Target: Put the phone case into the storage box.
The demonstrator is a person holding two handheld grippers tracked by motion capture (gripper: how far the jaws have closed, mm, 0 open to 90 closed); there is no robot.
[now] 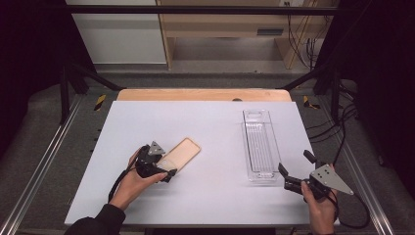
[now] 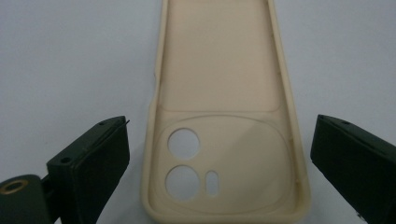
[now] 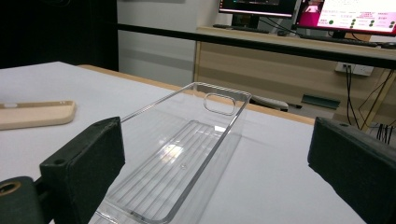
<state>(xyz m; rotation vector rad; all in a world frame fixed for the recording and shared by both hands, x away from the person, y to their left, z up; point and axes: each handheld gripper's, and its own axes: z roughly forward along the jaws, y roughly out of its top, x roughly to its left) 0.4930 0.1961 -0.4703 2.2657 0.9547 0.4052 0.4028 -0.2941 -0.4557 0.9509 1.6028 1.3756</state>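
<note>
One beige phone case (image 1: 182, 153) lies open side up on the white counter (image 1: 205, 127), left of centre, its long axis running diagonally, camera-cutout end toward the left tongs (image 1: 164, 172). Those tongs straddle that end, released. One clear tray (image 1: 258, 143) lies lengthwise at right; right tongs (image 1: 293, 171) released beside its near end.
</note>
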